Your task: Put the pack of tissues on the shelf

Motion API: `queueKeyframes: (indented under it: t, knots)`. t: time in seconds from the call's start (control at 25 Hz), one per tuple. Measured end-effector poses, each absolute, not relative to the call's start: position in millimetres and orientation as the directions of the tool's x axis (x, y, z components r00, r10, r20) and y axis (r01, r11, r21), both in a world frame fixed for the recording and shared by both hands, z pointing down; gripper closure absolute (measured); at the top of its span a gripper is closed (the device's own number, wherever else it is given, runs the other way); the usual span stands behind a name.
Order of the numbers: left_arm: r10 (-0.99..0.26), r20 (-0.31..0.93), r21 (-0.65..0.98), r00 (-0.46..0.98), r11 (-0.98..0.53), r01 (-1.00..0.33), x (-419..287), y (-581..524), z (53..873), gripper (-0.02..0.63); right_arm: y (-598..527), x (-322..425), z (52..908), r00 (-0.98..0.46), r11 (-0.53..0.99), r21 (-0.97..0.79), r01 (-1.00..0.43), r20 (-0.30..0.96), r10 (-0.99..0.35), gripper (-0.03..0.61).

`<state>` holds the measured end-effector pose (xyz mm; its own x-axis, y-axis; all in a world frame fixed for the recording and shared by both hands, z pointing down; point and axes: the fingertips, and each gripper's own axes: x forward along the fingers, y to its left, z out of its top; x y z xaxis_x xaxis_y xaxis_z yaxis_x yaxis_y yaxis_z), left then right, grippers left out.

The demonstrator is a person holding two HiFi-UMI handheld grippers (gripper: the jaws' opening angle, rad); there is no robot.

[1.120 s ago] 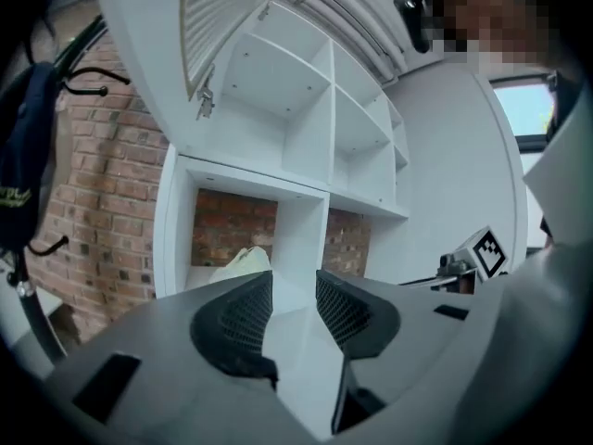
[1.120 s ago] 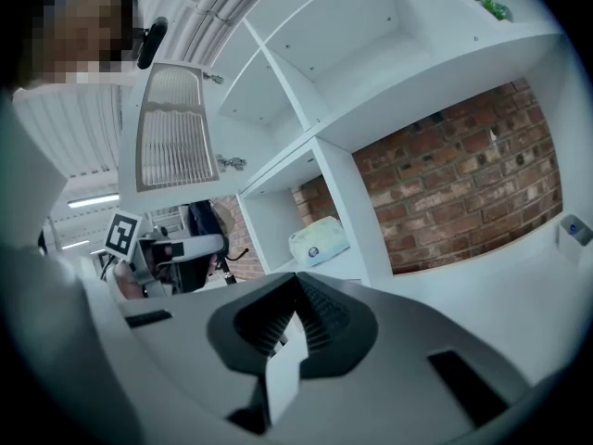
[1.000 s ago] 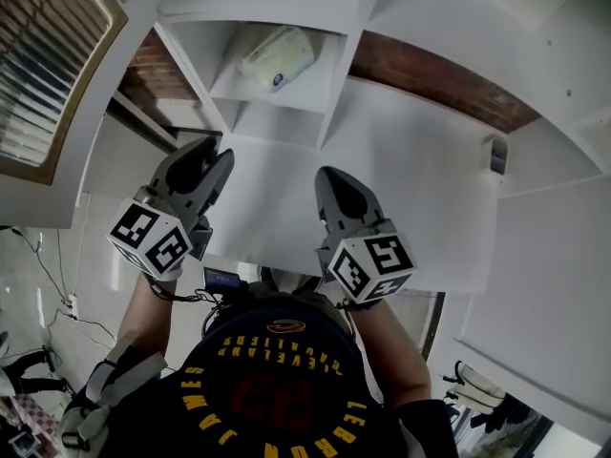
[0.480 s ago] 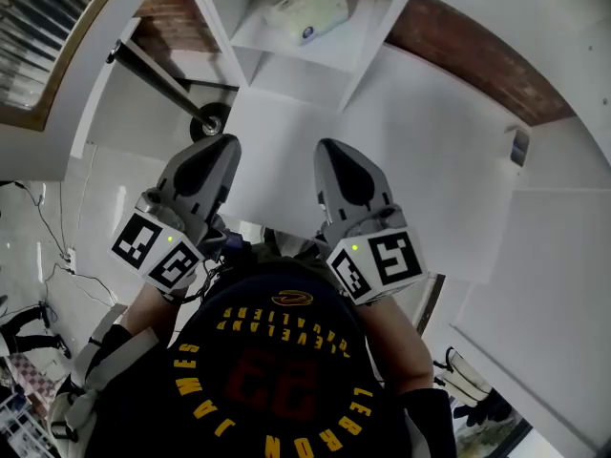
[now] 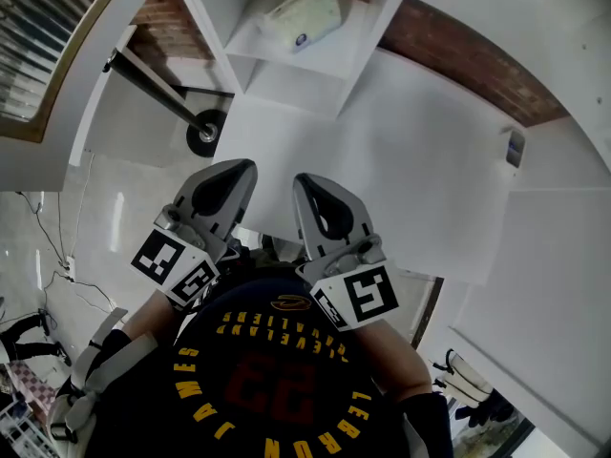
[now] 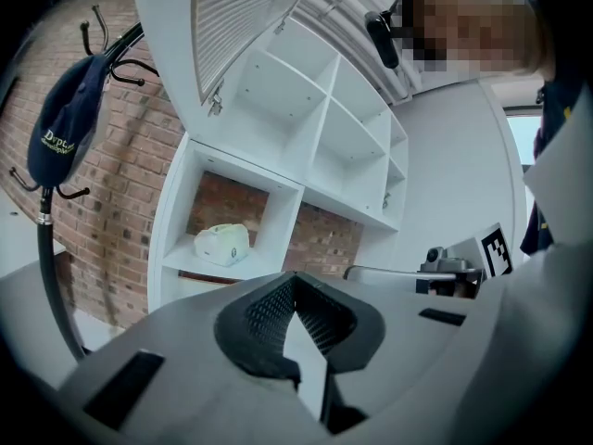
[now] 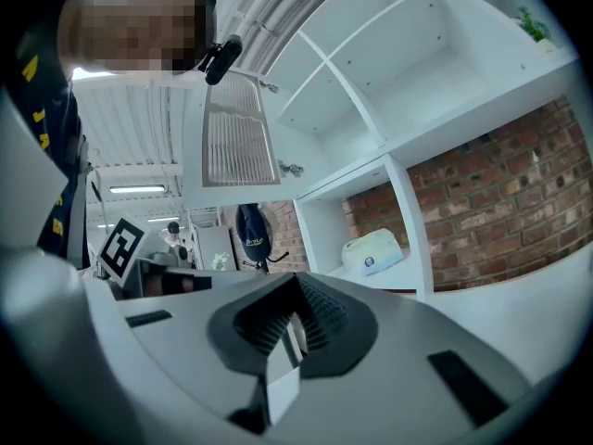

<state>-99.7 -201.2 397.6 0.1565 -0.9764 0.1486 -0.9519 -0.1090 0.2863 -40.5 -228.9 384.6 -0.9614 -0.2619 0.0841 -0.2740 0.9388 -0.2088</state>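
Note:
The pack of tissues (image 5: 304, 14), pale with a small blue mark, lies in a lower compartment of the white shelf unit (image 5: 325, 60), in front of the brick wall. It also shows as the pack (image 6: 220, 245) in the left gripper view and the pack (image 7: 373, 251) in the right gripper view. My left gripper (image 5: 239, 172) is held near my chest, far from the pack; its jaws (image 6: 295, 281) have just been closing and are shut with nothing between them. My right gripper (image 5: 307, 184) sits beside it, its jaws (image 7: 298, 286) also shut and empty.
A black coat stand with a blue cap (image 6: 65, 128) stands left of the shelf; its round base (image 5: 202, 134) is on the floor. A white louvred door (image 6: 241, 7) hangs open above. A white cabinet (image 5: 410, 179) lies between me and the shelf.
Both grippers have drawn closer to each other and back toward my chest. The pack has stayed on the shelf.

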Motion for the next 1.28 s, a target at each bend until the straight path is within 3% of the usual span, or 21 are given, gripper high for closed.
queueKeyframes:
  t: [1.28]
  knots:
    - [-0.983,0.159,0.258,0.087,-0.044,-0.965,-128.3,-193.1,397.7,0.611,-216.4,-36.9,379.4,-0.966,0.949,-0.185,-0.257,0.088,-0.244,0.571]
